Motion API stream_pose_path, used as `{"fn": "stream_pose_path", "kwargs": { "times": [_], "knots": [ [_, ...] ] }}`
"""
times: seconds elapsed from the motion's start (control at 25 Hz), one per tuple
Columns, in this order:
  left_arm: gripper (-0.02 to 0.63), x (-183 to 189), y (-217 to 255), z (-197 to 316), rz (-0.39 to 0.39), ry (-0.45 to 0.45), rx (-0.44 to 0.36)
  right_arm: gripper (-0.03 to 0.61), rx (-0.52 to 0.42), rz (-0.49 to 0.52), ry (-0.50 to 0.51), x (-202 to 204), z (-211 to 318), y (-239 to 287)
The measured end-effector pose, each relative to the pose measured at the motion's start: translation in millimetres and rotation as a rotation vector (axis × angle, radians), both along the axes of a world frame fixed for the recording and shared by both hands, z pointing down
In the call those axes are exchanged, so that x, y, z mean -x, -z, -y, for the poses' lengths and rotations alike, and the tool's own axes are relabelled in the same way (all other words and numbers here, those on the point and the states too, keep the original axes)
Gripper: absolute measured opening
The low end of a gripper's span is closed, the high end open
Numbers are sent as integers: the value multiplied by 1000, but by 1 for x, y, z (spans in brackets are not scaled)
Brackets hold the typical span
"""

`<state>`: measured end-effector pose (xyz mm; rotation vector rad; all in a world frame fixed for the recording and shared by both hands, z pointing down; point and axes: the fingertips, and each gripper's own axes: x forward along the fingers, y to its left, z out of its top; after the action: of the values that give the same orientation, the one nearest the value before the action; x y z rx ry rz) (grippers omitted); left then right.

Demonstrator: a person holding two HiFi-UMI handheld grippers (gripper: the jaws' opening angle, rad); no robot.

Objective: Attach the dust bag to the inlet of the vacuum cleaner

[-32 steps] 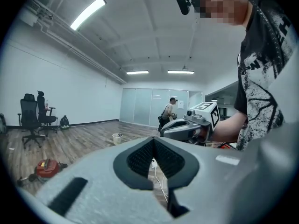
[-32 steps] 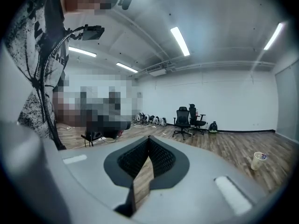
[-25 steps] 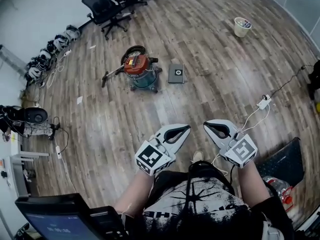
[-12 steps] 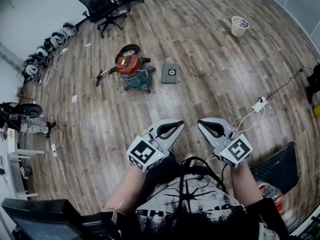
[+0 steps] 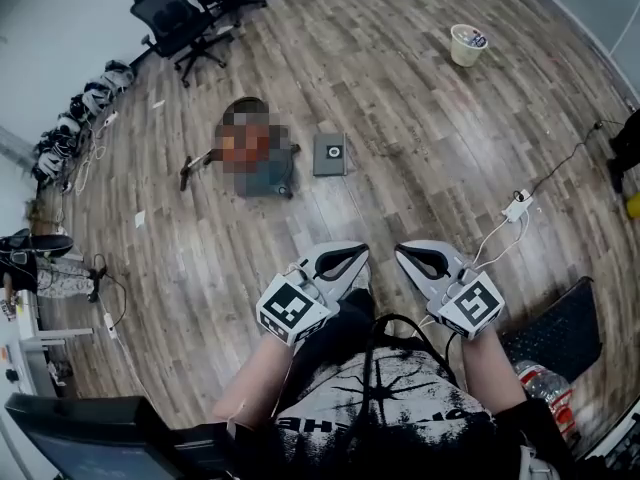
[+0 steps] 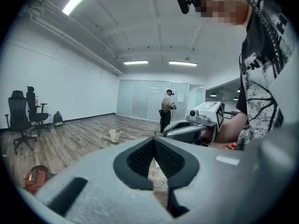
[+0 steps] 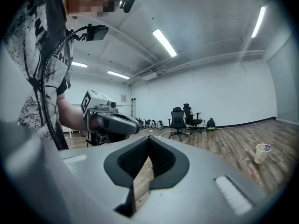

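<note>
Left tool (image 5: 360, 253) shut; only its view shows a bystander (image 6: 167, 110).

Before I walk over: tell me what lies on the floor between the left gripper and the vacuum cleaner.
Head view: only bare wood floor between left gripper and vacuum cleaner; the flat grey dust bag lies beside it.

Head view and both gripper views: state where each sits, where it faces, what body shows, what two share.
Head view: on the head, looking down at the floor; shows forearms, shirt, left gripper, right gripper.
Left gripper view: on that gripper, facing the bucket; shows shirt.
Right gripper view: likewise, facing the chairs; shows shirt.
Shared: the bucket.
</note>
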<state>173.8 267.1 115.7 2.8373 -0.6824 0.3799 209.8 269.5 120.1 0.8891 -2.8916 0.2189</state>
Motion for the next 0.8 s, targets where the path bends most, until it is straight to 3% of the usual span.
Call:
{"fn": "stream_pose_path", "kwargs": {
  "times": [0.12, 0.28, 0.48, 0.8],
  "knots": [
    [-3, -5, 5, 46, -9, -30, 1, 5, 16, -17, -7, -1, 38, -2],
    [-3, 0, 5, 110, -27, -52, -8, 3, -53, -35, 2, 8, 104, 8],
    [-3, 4, 8, 173, -24, -93, -12, 3, -30, -57, -55, 15, 173, 25],
    [-3, -24, -5, 225, -19, -178, -3, 5, -21, -80, -153, -29, 217, 8]
  ]
}}
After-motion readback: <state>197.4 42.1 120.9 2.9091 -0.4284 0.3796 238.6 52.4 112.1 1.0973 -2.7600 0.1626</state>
